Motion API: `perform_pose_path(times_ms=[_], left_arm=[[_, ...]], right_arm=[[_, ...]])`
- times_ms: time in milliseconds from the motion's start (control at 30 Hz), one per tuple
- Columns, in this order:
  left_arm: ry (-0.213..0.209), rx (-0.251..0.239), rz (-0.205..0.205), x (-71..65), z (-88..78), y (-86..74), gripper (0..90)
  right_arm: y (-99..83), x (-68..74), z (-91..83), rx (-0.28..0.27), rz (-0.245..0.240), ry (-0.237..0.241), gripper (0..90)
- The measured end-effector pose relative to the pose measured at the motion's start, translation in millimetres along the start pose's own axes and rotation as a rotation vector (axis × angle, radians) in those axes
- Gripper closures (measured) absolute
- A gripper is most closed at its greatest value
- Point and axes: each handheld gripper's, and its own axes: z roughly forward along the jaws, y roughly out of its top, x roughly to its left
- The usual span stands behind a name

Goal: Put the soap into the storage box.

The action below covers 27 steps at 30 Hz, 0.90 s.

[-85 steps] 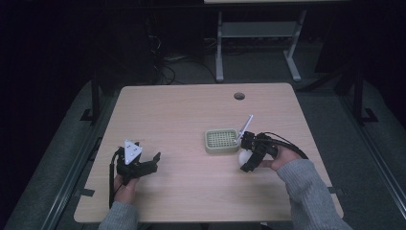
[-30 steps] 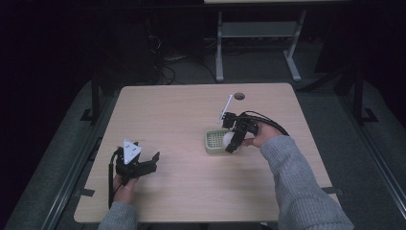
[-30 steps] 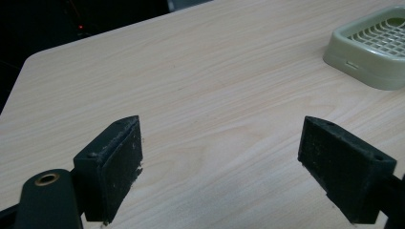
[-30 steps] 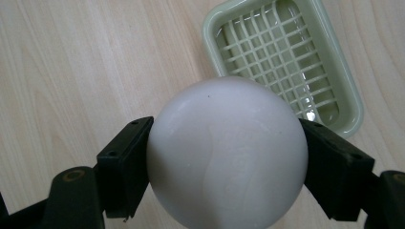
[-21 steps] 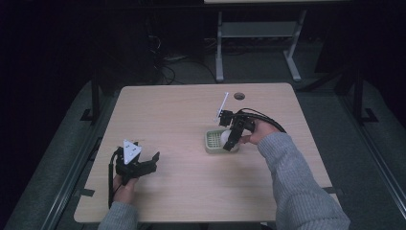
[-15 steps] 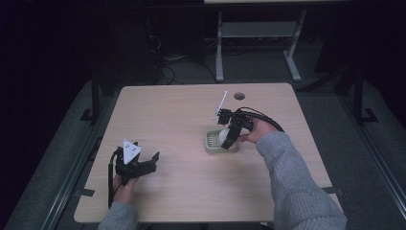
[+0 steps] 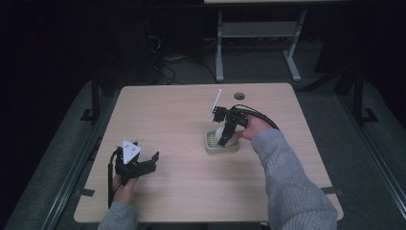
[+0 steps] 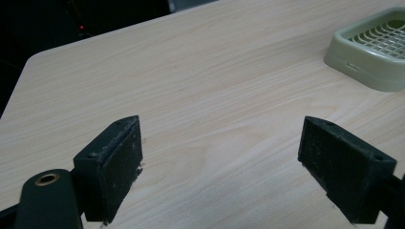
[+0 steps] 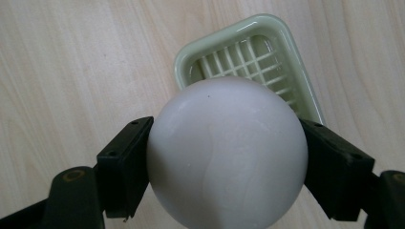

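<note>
A white ball (image 9: 227, 152) fills the gap between my right gripper's (image 9: 228, 167) jaws, which are shut on it. Directly below it lies a pale green tray (image 9: 267, 33) with a grid floor. From above, the right gripper (image 7: 225, 134) hangs over that tray (image 7: 210, 147) with the ball (image 7: 223, 135) pointing down into it. My left gripper (image 7: 143, 164) rests near the table's front left, open and holding nothing. Its own view shows the left gripper (image 8: 234, 160) with jaws wide apart over bare wood, and the tray (image 8: 372, 52) off to the upper right.
The wooden table (image 7: 167, 120) has a round cable hole (image 7: 239, 96) near its back edge. A grey metal stand (image 7: 258, 33) is on the floor behind the table. Dark floor surrounds the table.
My right gripper carried the white ball from the tray's right side up over the tray and has lowered it toward the grid. The left gripper has stayed still.
</note>
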Motion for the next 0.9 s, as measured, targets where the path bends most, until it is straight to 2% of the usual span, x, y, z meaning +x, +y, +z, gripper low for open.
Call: perform_pose_path(times_ms=[133,167,400,900], left_arm=[[0.000,-0.003,-0.009,-0.6,0.4,-0.1,14.8],[0.000,0.007,0.004,0.2,-0.2,0.0,14.8],[-0.001,0.003,0.000,-0.5,0.0,0.0,14.8],[-0.004,0.007,0.000,-1.1,-0.1,0.1,14.8]], right_arm=[[0.9,-3.3,3.7,0.003,0.010,-0.010,23.4],[1.1,-4.2,4.8,0.003,0.013,-0.010,23.4],[3.3,-9.7,13.7,0.006,0.031,-0.013,23.4],[6.8,-16.1,29.5,0.026,0.038,-0.027,23.4]])
